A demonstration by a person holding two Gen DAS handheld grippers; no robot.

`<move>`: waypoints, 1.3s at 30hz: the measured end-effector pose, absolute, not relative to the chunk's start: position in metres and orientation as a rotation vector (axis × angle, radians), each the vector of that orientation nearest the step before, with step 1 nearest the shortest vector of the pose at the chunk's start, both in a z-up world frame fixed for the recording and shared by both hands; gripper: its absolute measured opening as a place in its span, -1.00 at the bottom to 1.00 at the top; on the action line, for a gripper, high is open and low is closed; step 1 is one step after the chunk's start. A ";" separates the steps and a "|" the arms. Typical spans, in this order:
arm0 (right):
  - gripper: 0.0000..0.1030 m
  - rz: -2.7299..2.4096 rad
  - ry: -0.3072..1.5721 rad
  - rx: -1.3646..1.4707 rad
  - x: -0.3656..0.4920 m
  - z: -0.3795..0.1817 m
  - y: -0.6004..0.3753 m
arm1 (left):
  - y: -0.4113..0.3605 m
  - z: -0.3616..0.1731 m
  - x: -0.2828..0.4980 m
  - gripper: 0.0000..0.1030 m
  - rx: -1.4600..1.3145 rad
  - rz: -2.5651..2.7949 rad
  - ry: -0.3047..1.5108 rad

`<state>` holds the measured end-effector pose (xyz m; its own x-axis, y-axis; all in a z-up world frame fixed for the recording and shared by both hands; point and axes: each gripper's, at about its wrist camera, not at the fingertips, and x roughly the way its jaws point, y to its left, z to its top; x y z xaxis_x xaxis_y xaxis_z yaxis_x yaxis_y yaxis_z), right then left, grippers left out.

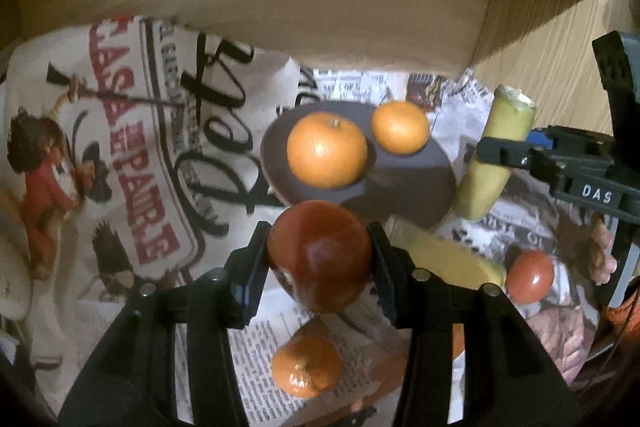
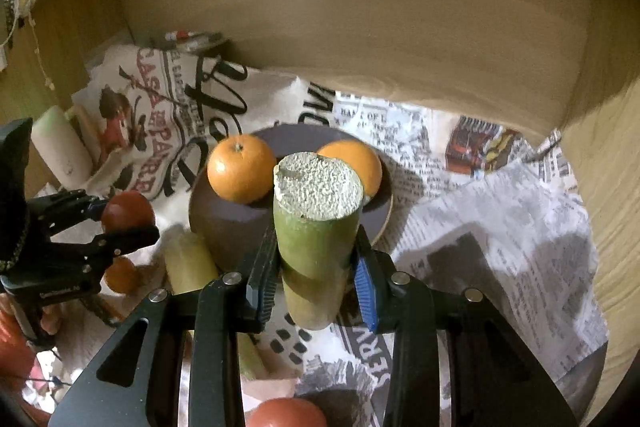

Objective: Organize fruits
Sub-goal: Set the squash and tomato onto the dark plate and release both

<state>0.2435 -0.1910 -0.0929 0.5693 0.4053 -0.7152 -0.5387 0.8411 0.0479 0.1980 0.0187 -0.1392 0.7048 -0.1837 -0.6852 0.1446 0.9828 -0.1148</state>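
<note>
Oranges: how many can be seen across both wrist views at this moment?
3. Two sit on the dark plate: the left one and the right one. A third lies on the newspaper below the left gripper. Others may be hidden.

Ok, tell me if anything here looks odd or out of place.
The right gripper holds a green stalk piece with a rough, pithy cut end, more like cane than fruit. A second, yellower piece lies beside the plate, off it, while only two oranges sit on it.
</note>
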 end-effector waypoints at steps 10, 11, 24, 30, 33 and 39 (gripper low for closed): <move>-0.39 0.579 0.783 -0.228 0.257 -0.090 -0.171 | 0.000 -0.135 0.226 -0.08 -0.038 -0.226 0.781; -0.39 0.583 0.795 -0.232 0.260 -0.092 -0.169 | -0.002 -0.137 0.230 -0.08 -0.037 -0.227 0.788; -0.39 0.603 0.866 -0.265 0.293 -0.108 -0.150 | -0.017 -0.154 0.262 -0.08 -0.024 -0.254 0.854; -0.39 0.620 0.877 -0.267 0.303 -0.112 -0.144 | -0.017 -0.153 0.268 -0.09 -0.025 -0.258 0.838; -0.39 0.625 0.882 -0.273 0.308 -0.114 -0.139 | -0.017 -0.152 0.267 -0.09 -0.021 -0.258 0.832; -0.39 0.631 0.889 -0.268 0.313 -0.117 -0.134 | -0.014 -0.150 0.265 -0.09 -0.025 -0.256 0.828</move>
<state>0.3132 -0.1340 -0.1169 0.4655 0.3989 -0.7900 -0.6136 0.7888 0.0368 0.2648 -0.0144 -0.1495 0.6475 -0.2351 -0.7249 0.2159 0.9688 -0.1214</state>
